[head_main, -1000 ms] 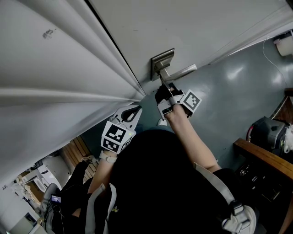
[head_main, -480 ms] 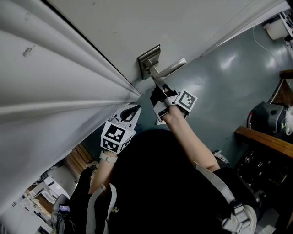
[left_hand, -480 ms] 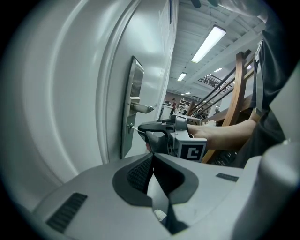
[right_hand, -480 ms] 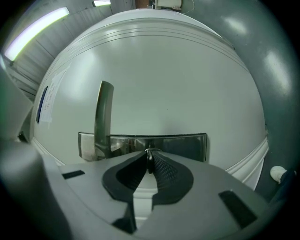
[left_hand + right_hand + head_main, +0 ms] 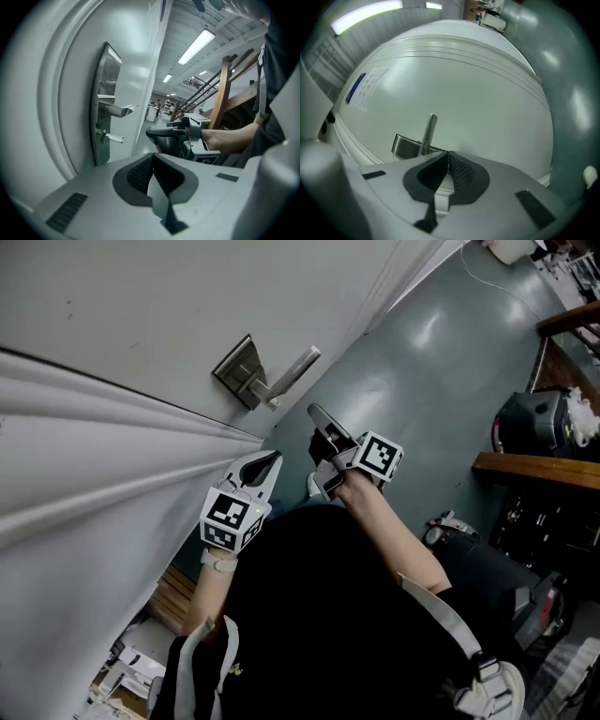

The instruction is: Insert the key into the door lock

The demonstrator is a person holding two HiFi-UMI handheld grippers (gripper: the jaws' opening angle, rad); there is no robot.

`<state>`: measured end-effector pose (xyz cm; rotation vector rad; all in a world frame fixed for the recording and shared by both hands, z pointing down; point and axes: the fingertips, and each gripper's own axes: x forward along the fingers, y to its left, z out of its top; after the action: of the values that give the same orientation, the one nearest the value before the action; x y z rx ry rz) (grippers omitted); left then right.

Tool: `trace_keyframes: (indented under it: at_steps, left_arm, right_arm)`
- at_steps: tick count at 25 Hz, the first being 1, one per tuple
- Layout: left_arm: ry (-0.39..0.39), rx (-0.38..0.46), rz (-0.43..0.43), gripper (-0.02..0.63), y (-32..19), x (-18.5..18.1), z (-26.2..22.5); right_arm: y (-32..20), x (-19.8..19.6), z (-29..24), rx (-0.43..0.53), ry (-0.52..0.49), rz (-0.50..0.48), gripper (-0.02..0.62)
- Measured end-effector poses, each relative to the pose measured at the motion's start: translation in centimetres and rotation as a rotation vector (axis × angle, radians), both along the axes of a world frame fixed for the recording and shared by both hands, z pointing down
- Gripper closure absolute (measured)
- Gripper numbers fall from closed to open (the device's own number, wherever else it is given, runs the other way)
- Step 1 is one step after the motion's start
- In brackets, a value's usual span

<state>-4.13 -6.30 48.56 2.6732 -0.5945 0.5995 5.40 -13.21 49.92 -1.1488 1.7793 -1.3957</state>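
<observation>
The metal lock plate point(image 5: 239, 373) with its lever handle point(image 5: 296, 366) sits on the white door point(image 5: 141, 306). In the left gripper view a silver key point(image 5: 113, 137) sticks out of the lock plate point(image 5: 101, 101) just below the lever point(image 5: 116, 110). The head view shows that key point(image 5: 273, 403) as a small stub. My right gripper point(image 5: 319, 418) is shut and empty, a short way off the door and clear of the key. My left gripper point(image 5: 263, 465) is shut on nothing, lower and near the door edge. The right gripper view shows the lever point(image 5: 428, 132) and plate point(image 5: 405, 146) beyond the shut jaws.
Grey floor point(image 5: 441, 362) spreads to the right of the door. A wooden shelf point(image 5: 534, 465) and a dark bag point(image 5: 530, 423) stand at the far right. The person's head and shoulders fill the bottom of the head view.
My right gripper has drawn back from the lock, where it sat under the lever, and the key stays in the plate. The head view has swung, shifting the door leftwards.
</observation>
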Motion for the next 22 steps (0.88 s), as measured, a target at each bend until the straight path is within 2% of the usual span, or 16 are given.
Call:
trace_keyframes:
  at_steps: [10,17,22]
  left_arm:
    - [0.069,0.04,0.146,0.597,0.5,5.0,-2.2]
    - [0.14,0.072,0.184,0.595,0.1,6.5,-4.9]
    - [0.162,0.109,0.213,0.595,0.2,7.2,-6.5]
  right_arm:
    - [5.3,5.4,-5.1,0.125,0.47,0.044,0.58]
    - [8.8,7.9,-9.2,0.178,0.749,0.076,0.58]
    - [10.5,8.8,-11.3,0.191,0.95,0.097,0.58]
